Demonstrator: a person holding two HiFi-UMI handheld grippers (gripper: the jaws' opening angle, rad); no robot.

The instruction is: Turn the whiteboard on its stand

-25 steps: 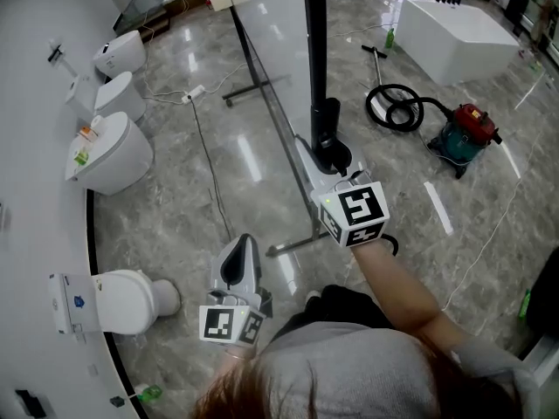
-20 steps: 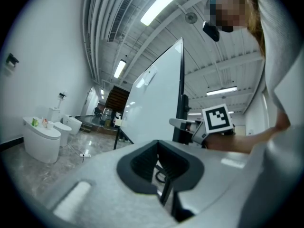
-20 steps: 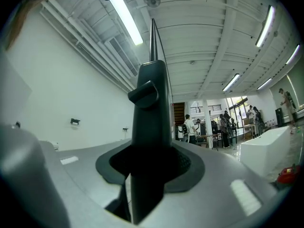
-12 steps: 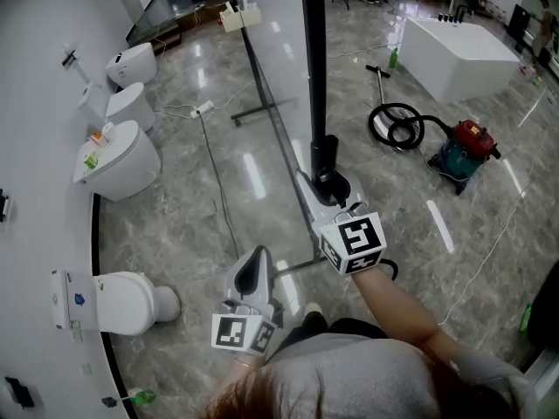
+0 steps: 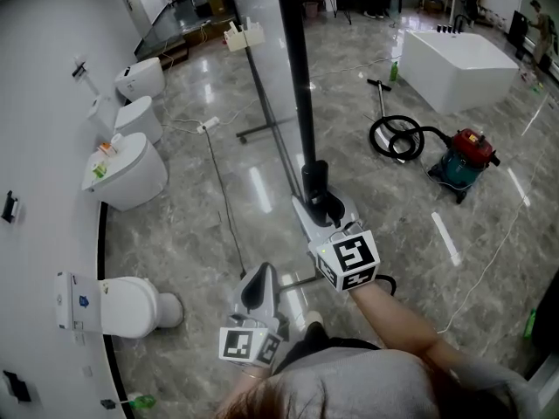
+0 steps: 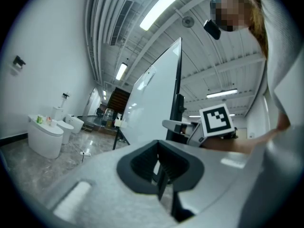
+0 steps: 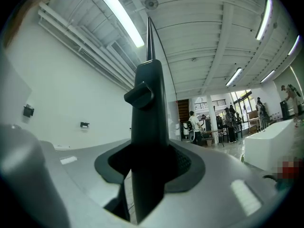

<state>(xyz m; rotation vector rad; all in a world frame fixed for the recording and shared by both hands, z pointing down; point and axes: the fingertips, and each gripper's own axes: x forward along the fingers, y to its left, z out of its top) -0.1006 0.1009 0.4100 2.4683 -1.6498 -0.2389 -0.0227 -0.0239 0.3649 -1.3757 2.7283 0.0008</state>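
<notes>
The whiteboard (image 5: 262, 24) stands upright on its wheeled stand, its white face (image 6: 152, 103) angled away to the left. Its black side frame (image 5: 295, 77) runs down to a black clamp knob (image 5: 316, 186). My right gripper (image 5: 323, 208) sits at that frame's lower end. The black frame (image 7: 147, 122) is between the jaws, which are opening, and a thin light gap shows beside it. My left gripper (image 5: 255, 279) hangs lower and to the left, away from the board, shut on nothing (image 6: 161, 175).
Several white toilets (image 5: 127, 173) line the curved wall at left. A cable (image 5: 223, 190) trails over the marble floor by the stand's leg (image 5: 262, 129). At right stand a vacuum cleaner (image 5: 467, 155) with its hose and a white bathtub (image 5: 458, 55).
The right gripper has slid lower in the head view, still at the black frame. The left gripper has drifted slightly right. The view has tilted up, so more of the room shows.
</notes>
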